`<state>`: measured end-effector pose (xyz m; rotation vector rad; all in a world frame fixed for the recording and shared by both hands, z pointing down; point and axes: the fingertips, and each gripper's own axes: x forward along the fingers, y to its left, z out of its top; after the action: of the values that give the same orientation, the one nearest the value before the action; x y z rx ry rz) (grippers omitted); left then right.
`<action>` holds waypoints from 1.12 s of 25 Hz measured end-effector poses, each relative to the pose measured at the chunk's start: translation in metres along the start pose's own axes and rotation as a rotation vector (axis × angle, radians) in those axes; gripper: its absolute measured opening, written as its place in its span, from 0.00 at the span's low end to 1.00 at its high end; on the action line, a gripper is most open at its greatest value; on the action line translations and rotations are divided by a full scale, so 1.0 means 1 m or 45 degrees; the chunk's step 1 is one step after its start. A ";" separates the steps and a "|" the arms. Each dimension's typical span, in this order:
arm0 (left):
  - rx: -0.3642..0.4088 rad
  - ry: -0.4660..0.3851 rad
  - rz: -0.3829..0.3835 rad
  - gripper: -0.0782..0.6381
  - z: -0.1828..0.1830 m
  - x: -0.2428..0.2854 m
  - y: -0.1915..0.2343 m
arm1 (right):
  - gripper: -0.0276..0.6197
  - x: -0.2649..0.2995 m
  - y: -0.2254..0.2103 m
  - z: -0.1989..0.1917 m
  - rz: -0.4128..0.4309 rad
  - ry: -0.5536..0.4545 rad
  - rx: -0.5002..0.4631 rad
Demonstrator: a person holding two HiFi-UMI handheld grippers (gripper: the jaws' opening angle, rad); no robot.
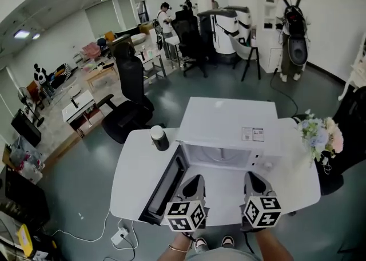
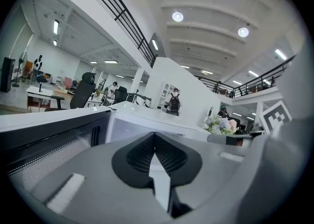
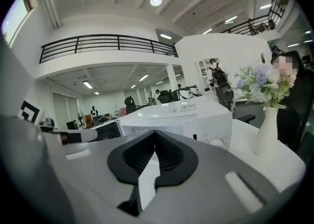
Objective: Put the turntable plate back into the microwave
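Note:
The white microwave [image 1: 229, 125] stands on a white table [image 1: 134, 162] with its dark door [image 1: 166, 185] swung open to the left. Inside the lit cavity a pale round shape [image 1: 219, 155] shows faintly; I cannot tell if it is the turntable plate. My left gripper [image 1: 194, 178] and right gripper [image 1: 254, 177] hover side by side just in front of the opening, both pointing at it. Both are shut with nothing between their jaws. The left gripper [image 2: 154, 137] faces the door [image 2: 49, 139] and the microwave [image 2: 142, 120]. The right gripper [image 3: 155, 137] faces the microwave [image 3: 181, 117].
A black cylinder with a white top [image 1: 159, 138] stands on the table left of the microwave. A vase of flowers [image 1: 320, 137] sits at the table's right end, also in the right gripper view [image 3: 269, 134]. A black office chair [image 1: 128, 99] stands behind; people stand far back.

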<state>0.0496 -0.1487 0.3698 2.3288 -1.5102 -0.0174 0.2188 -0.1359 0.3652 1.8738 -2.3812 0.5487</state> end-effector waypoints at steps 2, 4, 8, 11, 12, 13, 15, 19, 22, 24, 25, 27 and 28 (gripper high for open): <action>0.001 -0.008 0.000 0.11 0.002 0.002 -0.001 | 0.06 -0.010 -0.004 0.004 -0.009 -0.009 -0.010; 0.002 -0.014 -0.003 0.11 0.004 0.005 -0.003 | 0.06 -0.017 -0.011 0.006 -0.028 -0.014 -0.027; 0.025 -0.008 0.000 0.11 0.006 0.008 -0.004 | 0.06 -0.023 -0.023 0.005 -0.064 -0.022 -0.013; 0.043 -0.011 -0.009 0.11 0.009 0.008 -0.005 | 0.06 -0.025 -0.028 0.008 -0.081 -0.040 0.008; 0.044 -0.014 -0.011 0.11 0.009 0.009 -0.006 | 0.06 -0.025 -0.029 0.009 -0.085 -0.045 0.009; 0.044 -0.016 -0.013 0.11 0.010 0.009 -0.006 | 0.06 -0.025 -0.029 0.010 -0.086 -0.049 0.009; 0.047 -0.017 -0.014 0.11 0.010 0.008 -0.006 | 0.06 -0.025 -0.027 0.012 -0.088 -0.053 -0.001; 0.051 -0.011 -0.009 0.11 0.011 0.008 -0.004 | 0.06 -0.027 -0.025 0.015 -0.107 -0.055 -0.026; 0.049 -0.008 0.001 0.11 0.011 0.007 -0.001 | 0.06 -0.027 -0.024 0.017 -0.108 -0.060 -0.010; 0.049 -0.005 0.004 0.11 0.011 0.008 -0.001 | 0.06 -0.027 -0.025 0.018 -0.110 -0.062 -0.010; 0.049 -0.004 0.004 0.11 0.011 0.008 -0.001 | 0.06 -0.027 -0.025 0.019 -0.111 -0.063 -0.012; 0.050 -0.002 0.004 0.11 0.010 0.009 -0.002 | 0.06 -0.027 -0.026 0.020 -0.114 -0.065 -0.020; 0.050 -0.001 0.004 0.11 0.010 0.010 -0.002 | 0.06 -0.027 -0.027 0.020 -0.115 -0.066 -0.023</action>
<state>0.0535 -0.1594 0.3617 2.3569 -1.5280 0.0116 0.2545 -0.1226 0.3456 2.0005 -2.3105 0.4757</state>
